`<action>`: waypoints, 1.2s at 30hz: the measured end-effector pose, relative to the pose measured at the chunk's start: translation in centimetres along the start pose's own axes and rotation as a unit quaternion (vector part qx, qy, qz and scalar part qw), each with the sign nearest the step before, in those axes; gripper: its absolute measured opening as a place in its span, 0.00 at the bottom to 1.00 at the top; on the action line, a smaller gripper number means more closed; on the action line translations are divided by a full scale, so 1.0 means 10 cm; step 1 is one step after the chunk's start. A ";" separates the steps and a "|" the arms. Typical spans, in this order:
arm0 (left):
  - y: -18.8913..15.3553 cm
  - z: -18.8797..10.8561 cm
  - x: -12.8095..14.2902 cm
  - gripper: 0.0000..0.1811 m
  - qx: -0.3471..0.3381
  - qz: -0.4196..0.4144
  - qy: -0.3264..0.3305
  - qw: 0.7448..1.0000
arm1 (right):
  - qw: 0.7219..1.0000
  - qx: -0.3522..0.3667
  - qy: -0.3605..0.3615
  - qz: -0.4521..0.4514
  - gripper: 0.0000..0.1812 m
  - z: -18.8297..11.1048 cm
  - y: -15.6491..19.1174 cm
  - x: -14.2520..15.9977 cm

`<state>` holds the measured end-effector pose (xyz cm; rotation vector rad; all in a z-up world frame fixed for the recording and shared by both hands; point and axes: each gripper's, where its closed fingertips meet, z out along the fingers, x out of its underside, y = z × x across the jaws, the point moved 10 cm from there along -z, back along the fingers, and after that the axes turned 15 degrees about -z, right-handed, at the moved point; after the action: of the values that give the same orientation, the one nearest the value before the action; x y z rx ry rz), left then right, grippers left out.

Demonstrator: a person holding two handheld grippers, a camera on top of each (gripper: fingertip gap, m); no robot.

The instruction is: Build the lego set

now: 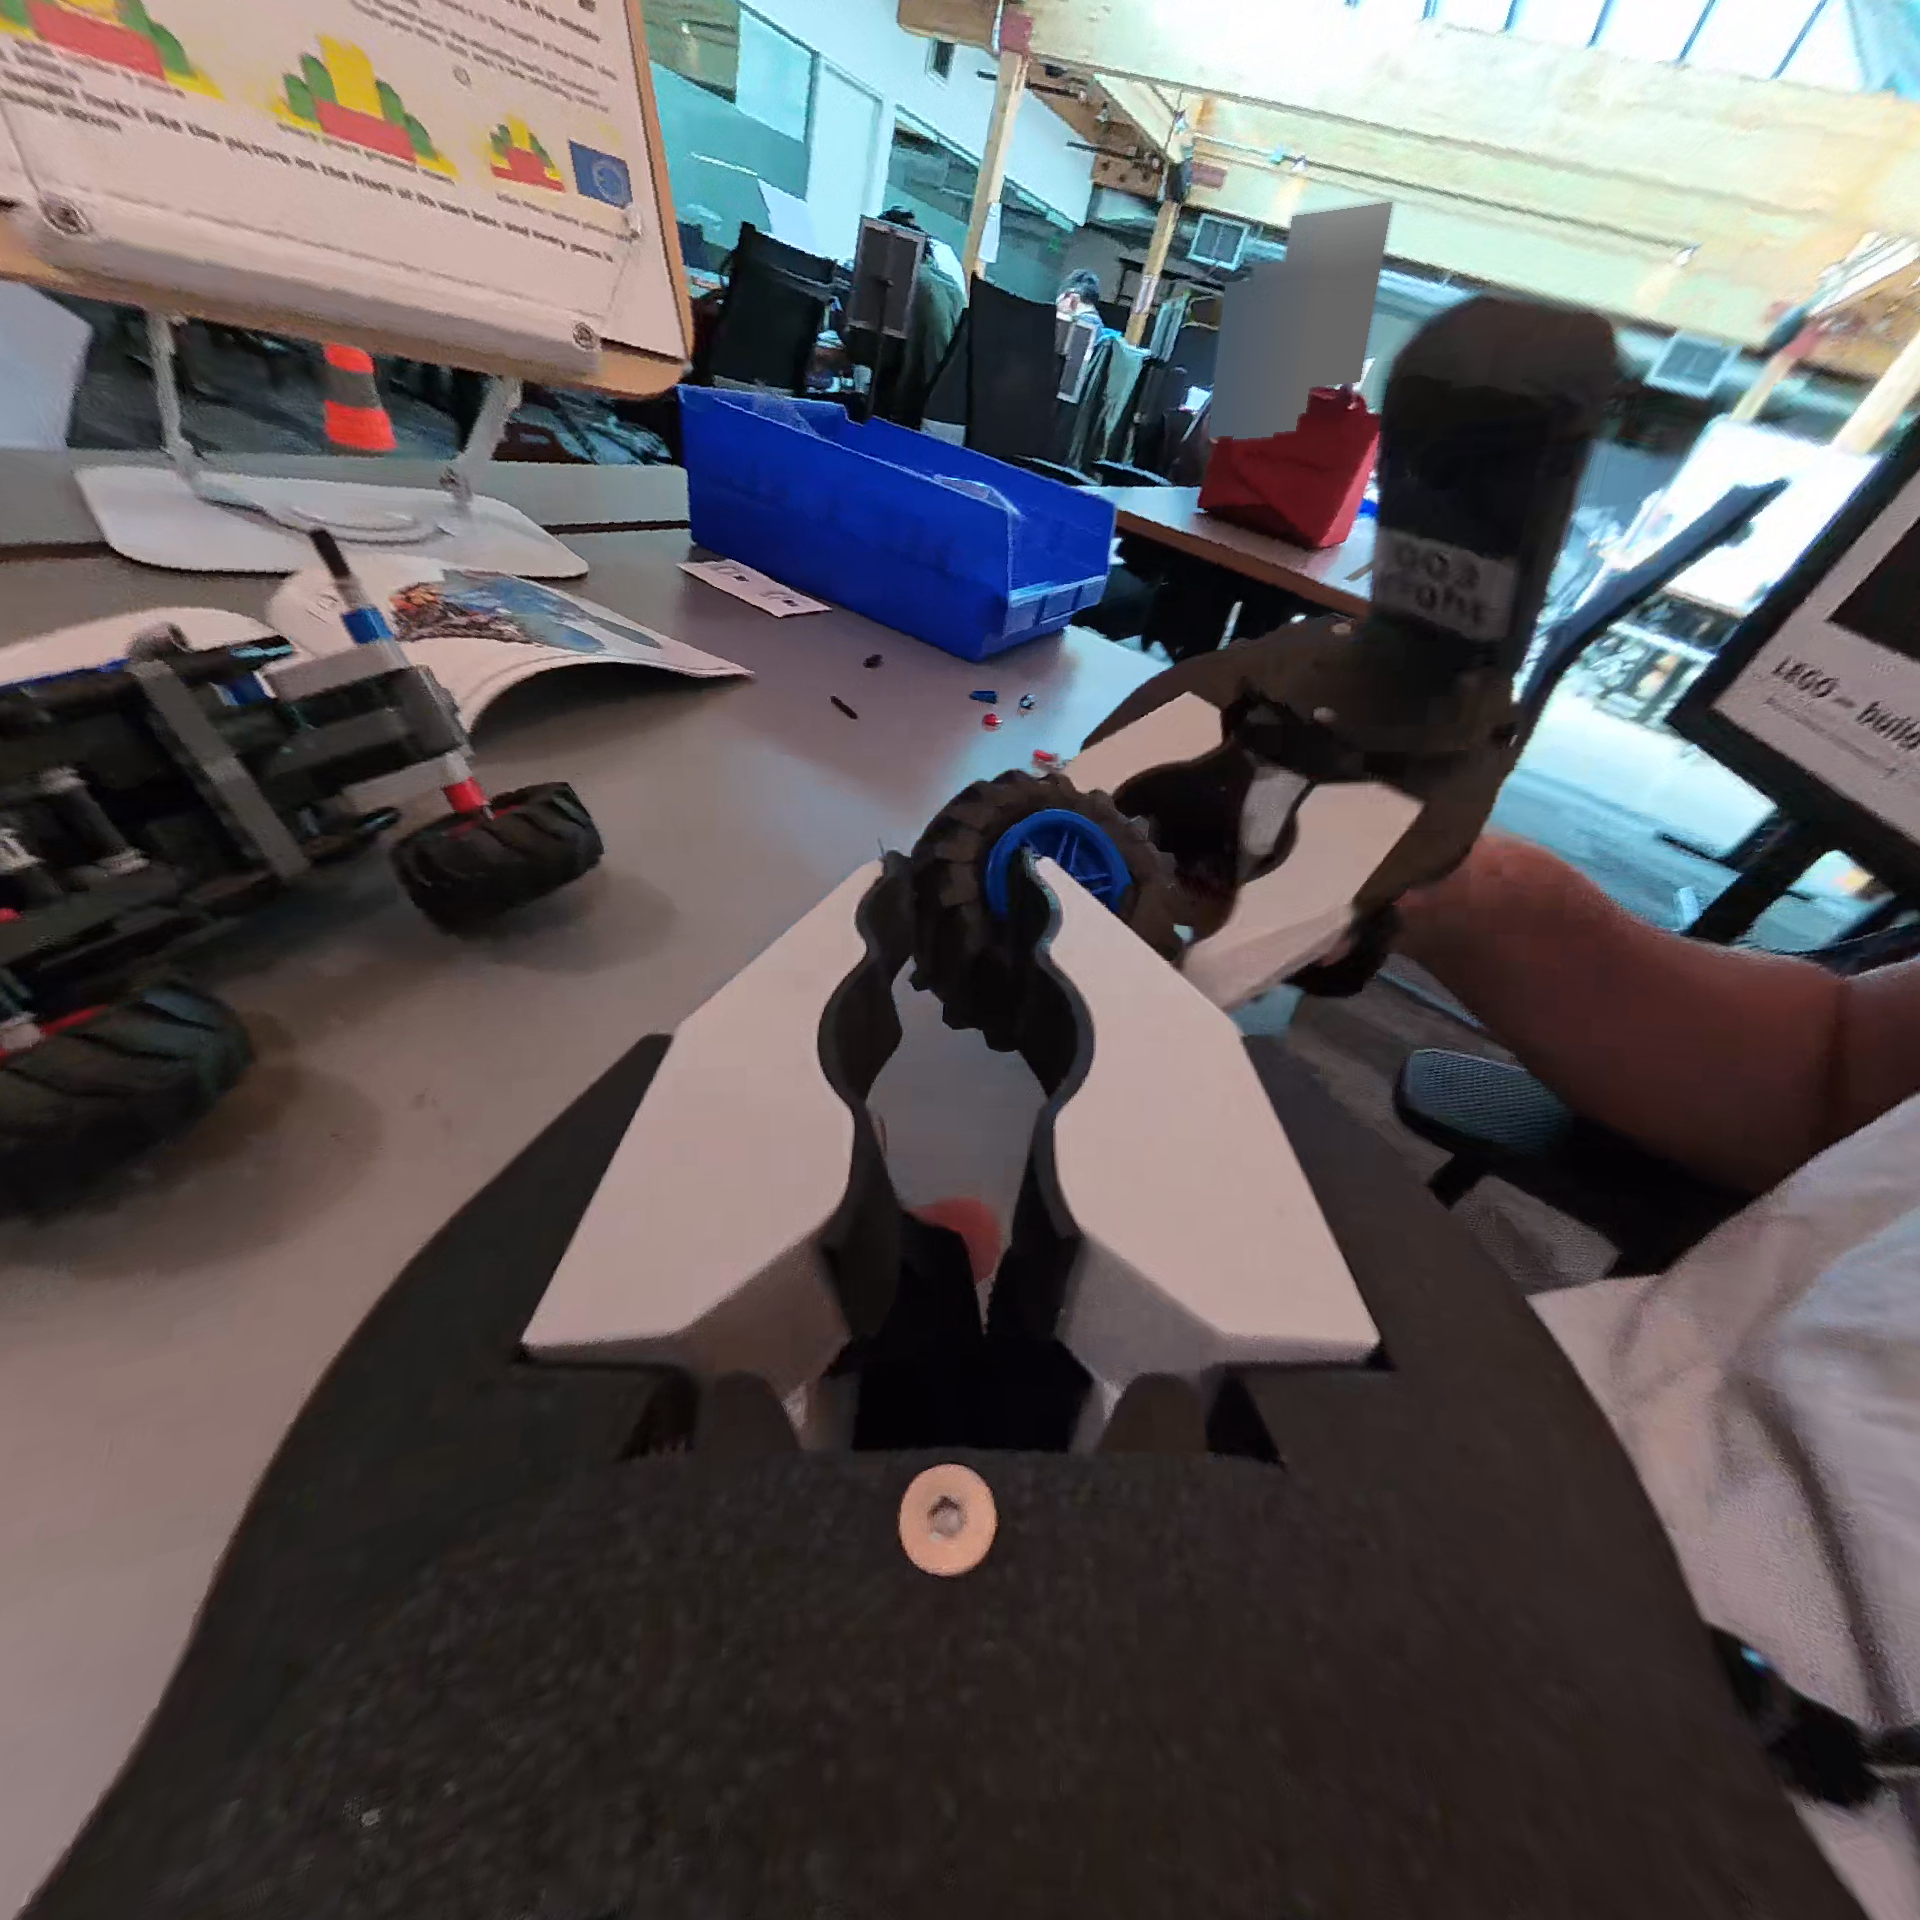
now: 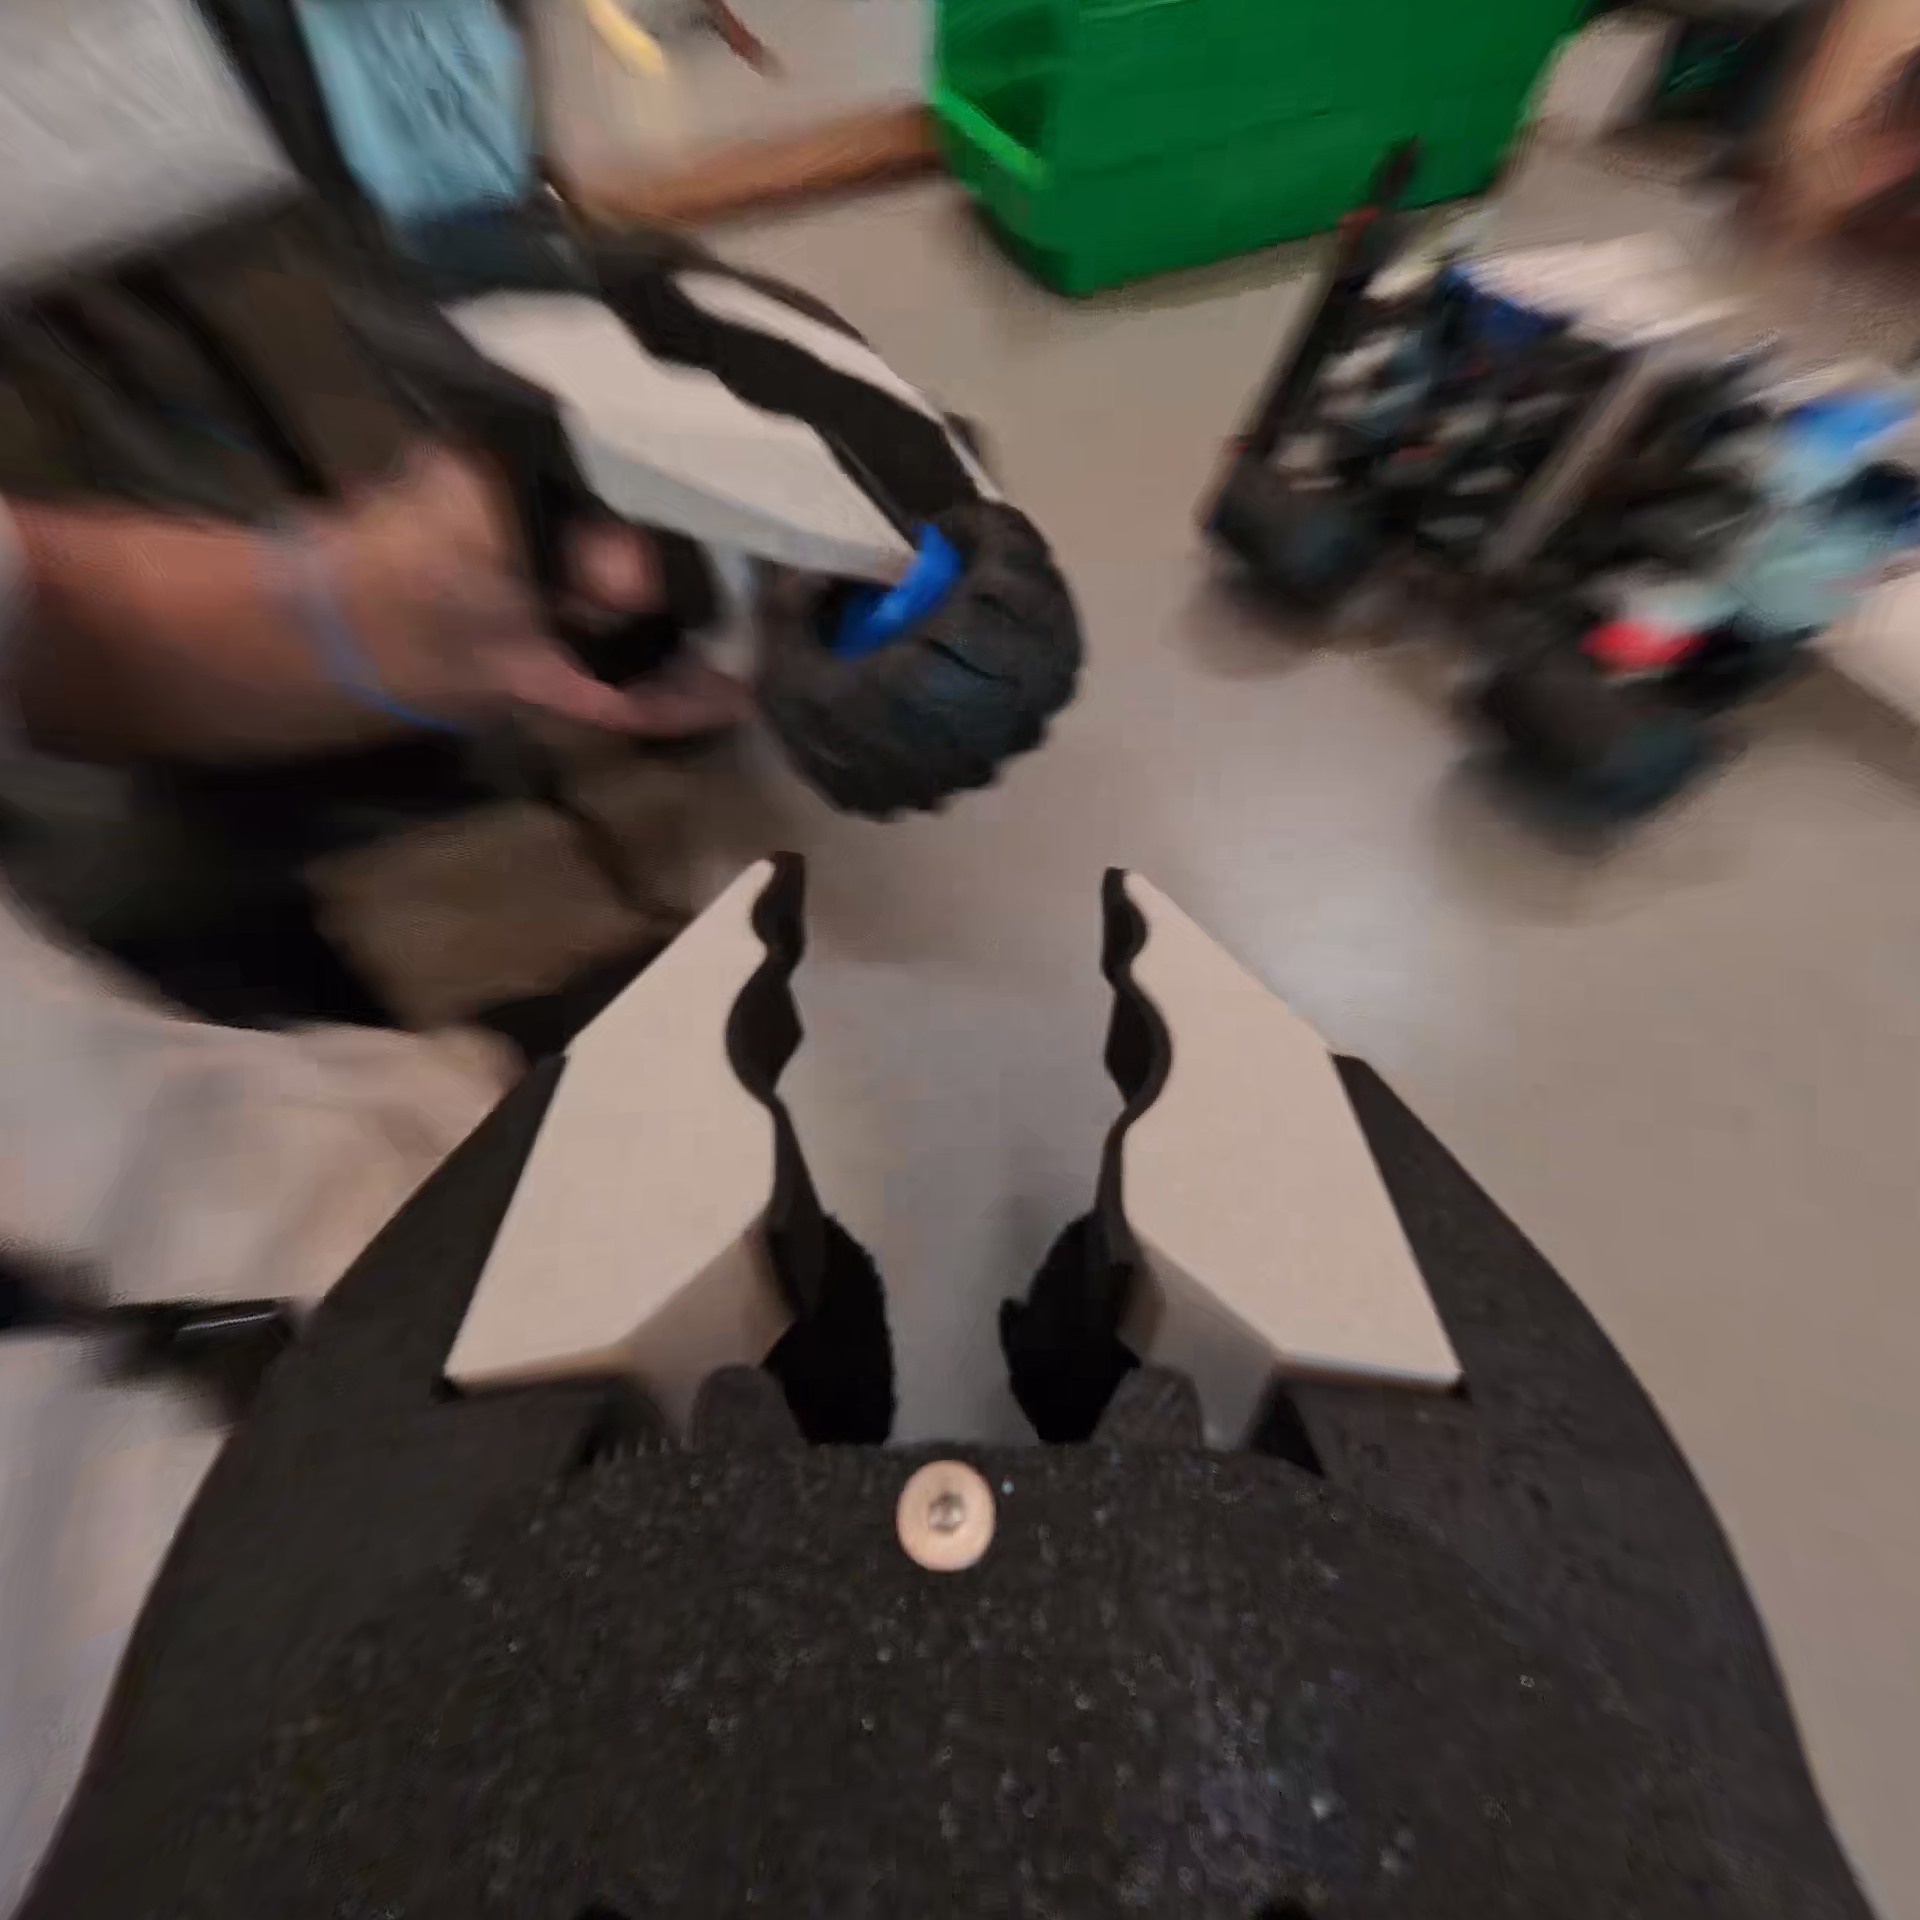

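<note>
My left gripper is shut on a loose wheel, a black knobbly tyre on a blue hub, and holds it above the grey table. The partly built lego vehicle, dark with grey beams and black tyres, lies to the left. My right gripper is open and empty, its tips just short of the wheel. In the blurred right wrist view the left gripper grips the wheel by its hub, and the vehicle lies at the right.
A blue bin stands at the back of the table, with an open instruction booklet and a sheet on a stand to its left. Small loose pieces lie near the wheel. A green bin stands beyond. Some 5 centimetres of space lies between my two pairs of fingers.
</note>
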<state>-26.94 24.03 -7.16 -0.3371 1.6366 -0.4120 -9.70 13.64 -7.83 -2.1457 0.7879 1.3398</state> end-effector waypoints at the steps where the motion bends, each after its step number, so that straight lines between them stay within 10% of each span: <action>1: -0.02 0.00 0.01 0.09 -0.020 0.039 -0.006 0.999 | 0.991 -0.090 -0.057 0.075 0.36 -0.04 -0.02 -0.02; 5: -0.19 -0.02 0.05 0.09 -0.033 0.162 -0.044 0.985 | 0.939 -0.161 -0.159 0.260 0.27 -0.04 -0.23 0.00; 9: -0.25 0.03 0.10 0.09 -0.042 0.178 -0.034 0.983 | 0.951 -0.146 -0.133 0.238 0.17 0.09 -0.14 0.00; 21: -0.10 0.05 0.07 0.23 0.213 -0.034 0.094 0.972 | 0.949 -0.203 -0.143 0.193 0.15 0.08 0.01 -0.08; 36: -0.28 0.03 0.16 0.15 0.065 0.133 0.050 0.988 | 0.980 -0.107 -0.091 0.137 0.15 -0.01 0.05 -0.18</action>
<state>-26.85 20.82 -7.37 0.0003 1.7157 -0.3349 -10.62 13.55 -6.20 -2.0886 0.9261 1.8093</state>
